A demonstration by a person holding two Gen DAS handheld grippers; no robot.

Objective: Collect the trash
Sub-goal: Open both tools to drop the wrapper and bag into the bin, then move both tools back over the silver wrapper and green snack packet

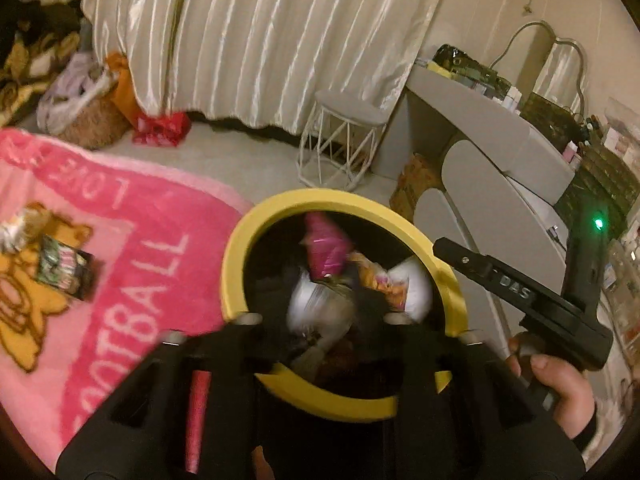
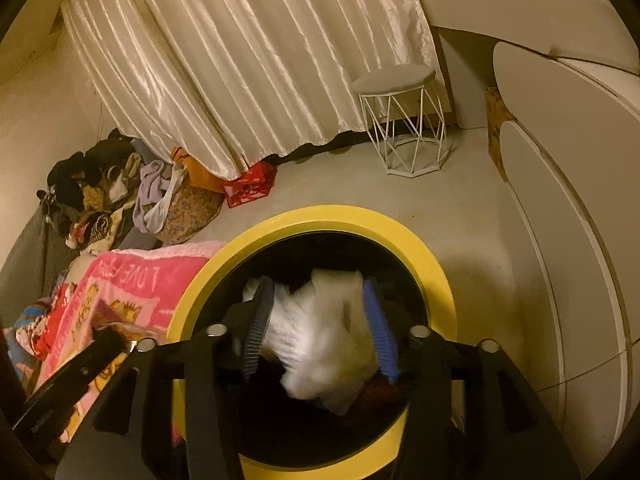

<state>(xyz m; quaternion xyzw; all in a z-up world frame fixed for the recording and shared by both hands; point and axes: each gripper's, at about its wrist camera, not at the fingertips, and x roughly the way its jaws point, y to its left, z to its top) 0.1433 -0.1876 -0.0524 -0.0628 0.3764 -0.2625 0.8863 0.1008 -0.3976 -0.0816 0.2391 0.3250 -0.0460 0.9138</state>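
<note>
Room's a bedroom floor w/ a pink rug (image 1: 120, 240) on the left and a yellow-rimmed bin (image 1: 248, 240) near centre, both claws hanging right over its mouth. Far side: a satin curtain (image 1: 260, 40), a white wire stool (image 1: 340, 140), a grey dresser (image 1: 500, 128) on the right, and a heap of clothes (image 2: 100, 192) far left by the wall. Bin already has stuff in it: a pink wrapper (image 1: 326, 248), an orange-printed packet (image 1: 380, 280) and white crumpled bits, so a fair part of the job looks done. Right claw (image 2: 316, 328) has its blue-edged fingers spread, w/ a blurred white bag (image 2: 328, 328) between them over the bin; the pads don't look to be pressing it, so I judge it's dropping in. Left claw (image 1: 324, 320) is spread too, over a blurred grey-white scrap (image 1: 324, 312) inside the rim; can't tell if that scrap is falling or already lying there. A hand (image 1: 560, 384) grips the right tool's handle at the near right. Still left, as far as shown: a dark snack packet (image 1: 66, 272) lying on the rug, well apart from the bin on the left, and prob. a small whitish scrap (image 1: 18, 228) just beyond it. A red bag (image 1: 160, 130) sits far by the curtain hem; unclear if that's trash. So approx. mid-to-late, a few pickups to go.
</note>
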